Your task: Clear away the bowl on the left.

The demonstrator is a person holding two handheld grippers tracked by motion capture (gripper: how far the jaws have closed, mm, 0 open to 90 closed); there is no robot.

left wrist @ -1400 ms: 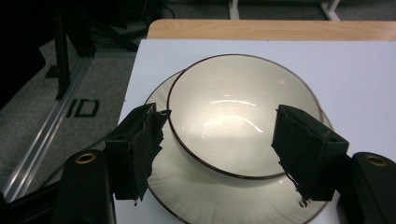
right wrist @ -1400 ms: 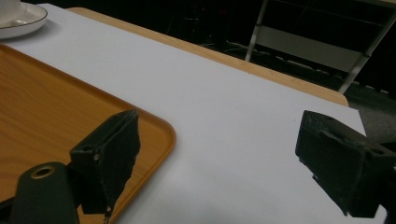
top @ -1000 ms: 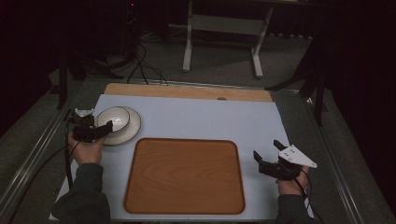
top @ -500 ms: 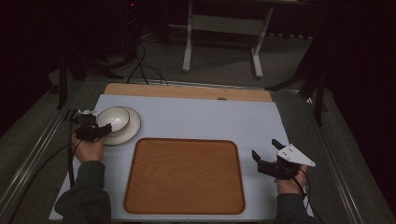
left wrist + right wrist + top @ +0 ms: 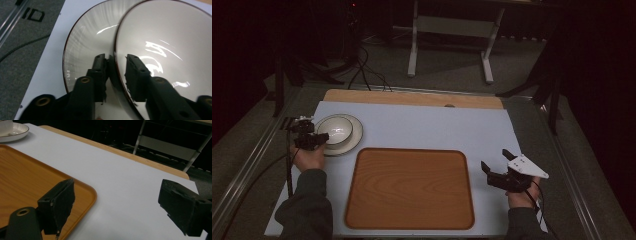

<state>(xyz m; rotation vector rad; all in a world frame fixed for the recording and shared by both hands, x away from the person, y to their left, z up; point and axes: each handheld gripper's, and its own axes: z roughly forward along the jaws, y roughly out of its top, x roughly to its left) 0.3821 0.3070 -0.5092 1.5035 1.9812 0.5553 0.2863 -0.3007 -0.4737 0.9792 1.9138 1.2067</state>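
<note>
The left gripper (image 5: 116,62) straddles the near rim of a white bowl (image 5: 170,50), one black jaw outside the wall and the other inside, the two drawn close on the rim; whether they actually press the porcelain is hard to make out, as the rim is blurred where it passes between them. The bowl sits in a white plate (image 5: 82,47) with a thin dark edge, and from the left gripper view both dishes run off the top and right of the picture.

From the high view, the left gripper (image 5: 312,138) stands at the left side of the bowl (image 5: 335,128), which rests on the plate (image 5: 354,136) at the far left of the pale blue table mat (image 5: 427,125), just beyond the far left corner of the wooden tray (image 5: 409,187). The person's left hand (image 5: 307,157) is behind the gripper, partly hiding the plate's near edge.

Well apart, on the mat right of the tray, the right gripper (image 5: 496,162) has its jaws spread wide with nothing between them, its grey three-cornered plate on top. In the right gripper view the tray's (image 5: 25,180) rounded corner lies under one jaw, and the plate (image 5: 15,131) is cut off at the top left corner.
</note>
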